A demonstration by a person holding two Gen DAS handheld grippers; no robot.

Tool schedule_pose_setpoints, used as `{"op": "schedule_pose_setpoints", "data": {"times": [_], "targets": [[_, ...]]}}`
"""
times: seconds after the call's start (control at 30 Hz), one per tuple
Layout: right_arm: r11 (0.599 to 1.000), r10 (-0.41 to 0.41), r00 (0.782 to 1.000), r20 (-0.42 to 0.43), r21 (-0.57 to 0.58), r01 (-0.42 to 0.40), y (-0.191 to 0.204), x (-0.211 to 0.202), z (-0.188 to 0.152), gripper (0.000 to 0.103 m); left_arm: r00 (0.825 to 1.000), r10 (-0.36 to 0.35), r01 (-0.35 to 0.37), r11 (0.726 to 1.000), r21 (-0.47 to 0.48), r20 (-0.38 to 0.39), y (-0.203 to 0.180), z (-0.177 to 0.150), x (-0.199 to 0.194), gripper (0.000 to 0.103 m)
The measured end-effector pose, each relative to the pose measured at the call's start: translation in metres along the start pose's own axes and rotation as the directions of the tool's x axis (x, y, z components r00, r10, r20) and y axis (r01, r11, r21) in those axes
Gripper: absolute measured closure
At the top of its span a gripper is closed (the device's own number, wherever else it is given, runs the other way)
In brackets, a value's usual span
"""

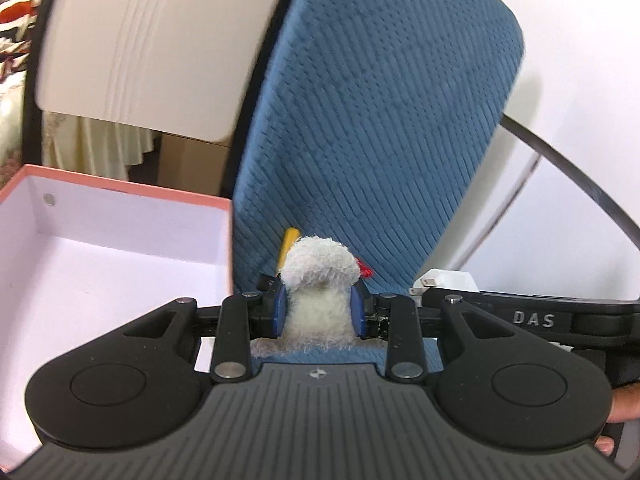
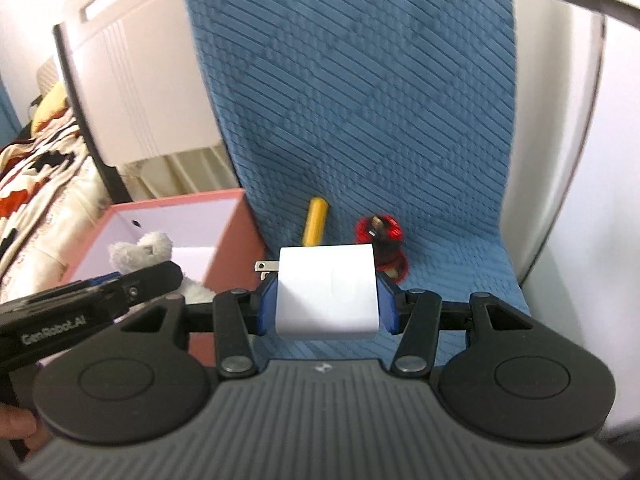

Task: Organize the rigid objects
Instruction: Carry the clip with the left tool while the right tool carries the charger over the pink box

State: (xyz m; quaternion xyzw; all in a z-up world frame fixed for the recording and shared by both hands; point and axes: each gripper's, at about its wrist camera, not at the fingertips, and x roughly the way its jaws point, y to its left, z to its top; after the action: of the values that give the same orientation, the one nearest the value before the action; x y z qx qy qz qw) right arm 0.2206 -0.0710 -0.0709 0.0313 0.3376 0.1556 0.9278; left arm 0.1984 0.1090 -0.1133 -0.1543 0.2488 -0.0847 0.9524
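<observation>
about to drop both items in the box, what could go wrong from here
The left gripper squeezes a soft plush toy that could slip as it deforms. The right gripper pinches the white charger by its smooth sides, prongs out to the left, so they might catch the pink box wall. The two grippers sit close together and could collide at the box.

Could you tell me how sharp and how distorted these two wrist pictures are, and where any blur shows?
Left wrist view: the plush toy between the fingers is sharp, while the white panel behind smears with motion blur and the chair's blue cushion bows from fisheye distortion. Right wrist view: the white charger is crisp, the red object behind it is blurred, and the edges curve strongly.
</observation>
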Motion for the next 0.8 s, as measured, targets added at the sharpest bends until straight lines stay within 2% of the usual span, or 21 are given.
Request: {"op": "schedule_pose_setpoints", "data": {"times": [0.3,0.47,0.67,0.8], "targets": [[0.995,0.090,0.995,0.035,-0.034,-0.089,0.040,0.004,0.022,0.050,0.994,0.075,-0.071,0.996,-0.051,0.076,0.037,0.014,-0.023,0.067],[0.986,0.147,0.989,0.024,-0.080,-0.144,0.071,0.013,0.027,0.050,0.986,0.134,-0.127,0.989,-0.070,0.103,0.061,0.021,-0.035,0.067],[0.971,0.204,0.979,-0.015,-0.127,-0.205,0.108,0.027,0.022,0.050,0.975,0.200,-0.190,0.977,-0.102,0.101,0.096,0.023,-0.047,0.067],[0.962,0.227,0.972,-0.066,-0.138,-0.234,0.130,0.043,0.012,0.050,0.973,0.221,-0.213,0.971,-0.105,0.061,0.116,0.016,-0.051,0.067]]}}
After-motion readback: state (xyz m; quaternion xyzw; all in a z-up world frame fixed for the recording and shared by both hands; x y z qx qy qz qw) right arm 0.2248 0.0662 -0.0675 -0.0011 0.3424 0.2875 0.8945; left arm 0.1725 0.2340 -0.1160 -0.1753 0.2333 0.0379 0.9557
